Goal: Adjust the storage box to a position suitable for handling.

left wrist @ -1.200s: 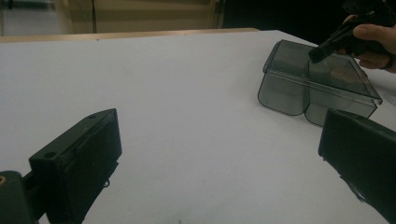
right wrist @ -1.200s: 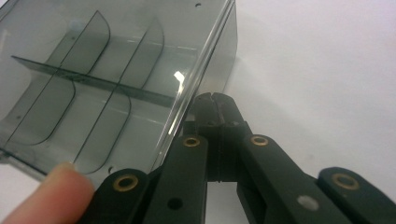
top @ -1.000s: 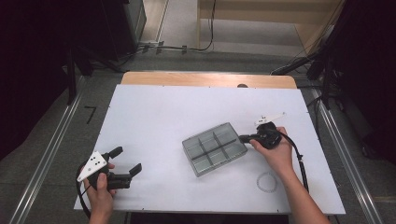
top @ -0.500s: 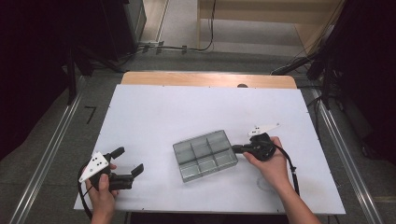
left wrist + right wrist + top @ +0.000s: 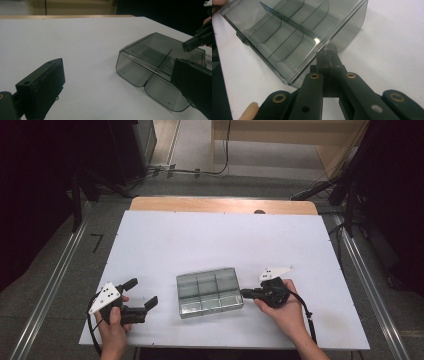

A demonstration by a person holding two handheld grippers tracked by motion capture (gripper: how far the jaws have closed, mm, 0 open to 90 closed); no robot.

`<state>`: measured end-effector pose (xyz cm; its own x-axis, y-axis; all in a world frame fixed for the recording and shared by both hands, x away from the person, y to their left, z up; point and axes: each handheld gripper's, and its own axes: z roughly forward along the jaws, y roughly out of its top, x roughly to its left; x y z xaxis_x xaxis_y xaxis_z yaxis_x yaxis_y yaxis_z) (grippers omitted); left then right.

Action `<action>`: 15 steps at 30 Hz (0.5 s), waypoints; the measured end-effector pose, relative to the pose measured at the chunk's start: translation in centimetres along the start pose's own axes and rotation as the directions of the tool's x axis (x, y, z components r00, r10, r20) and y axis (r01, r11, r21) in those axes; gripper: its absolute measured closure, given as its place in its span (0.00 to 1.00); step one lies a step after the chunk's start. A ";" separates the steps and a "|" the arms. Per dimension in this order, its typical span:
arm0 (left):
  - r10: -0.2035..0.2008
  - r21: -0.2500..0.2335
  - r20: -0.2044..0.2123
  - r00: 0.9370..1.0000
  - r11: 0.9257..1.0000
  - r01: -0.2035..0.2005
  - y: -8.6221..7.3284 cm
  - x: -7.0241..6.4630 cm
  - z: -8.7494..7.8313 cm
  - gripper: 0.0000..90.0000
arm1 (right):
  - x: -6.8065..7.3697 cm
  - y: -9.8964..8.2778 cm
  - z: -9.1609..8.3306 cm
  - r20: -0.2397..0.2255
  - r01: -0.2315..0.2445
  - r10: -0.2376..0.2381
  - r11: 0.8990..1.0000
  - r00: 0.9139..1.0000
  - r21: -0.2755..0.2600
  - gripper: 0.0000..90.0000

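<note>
The left gripper [image 5: 141,294] was held released, jaws apart, just left of the tray [image 5: 209,292], apparently readied to receive it. The tray lay flat at the table's [image 5: 165,240] near middle. The right gripper [image 5: 245,294] was clenched on its right wall, evidently for dragging.

High view is looking fwd and down from above the person's side, far off, taking in the whole table [image 5: 150,235]. Left gripper view is sitting low near the tabletop, looking across at the divided tray [image 5: 150,62]. Right gripper view is looking down at it, v. close. All three are sharing the tray.
</note>
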<state>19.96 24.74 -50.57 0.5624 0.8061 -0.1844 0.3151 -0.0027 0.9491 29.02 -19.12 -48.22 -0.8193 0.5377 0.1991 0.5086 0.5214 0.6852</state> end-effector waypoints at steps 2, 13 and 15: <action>-0.003 0.004 0.004 1.000 1.000 0.003 0.0 -0.2 0.1 0.00 | 0.6 -0.3 -0.1 0.007 -0.003 0.003 1.000 1.000 -0.004 0.98; -0.038 0.020 0.002 0.999 0.999 0.038 0.3 -0.6 0.8 0.03 | 4.0 -1.2 0.1 -0.006 0.031 -0.031 0.999 0.999 -0.012 0.98; -0.054 0.019 0.002 0.999 0.998 0.054 0.3 -0.6 0.9 0.05 | 4.7 -1.3 0.3 -0.021 0.035 -0.035 0.999 0.999 -0.010 0.98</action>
<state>20.39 23.74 -50.38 0.5460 0.8039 -0.2360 0.3591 0.0299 0.9328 24.62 -17.08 -48.38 -0.8421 0.5051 0.1890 0.4766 0.5331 0.6990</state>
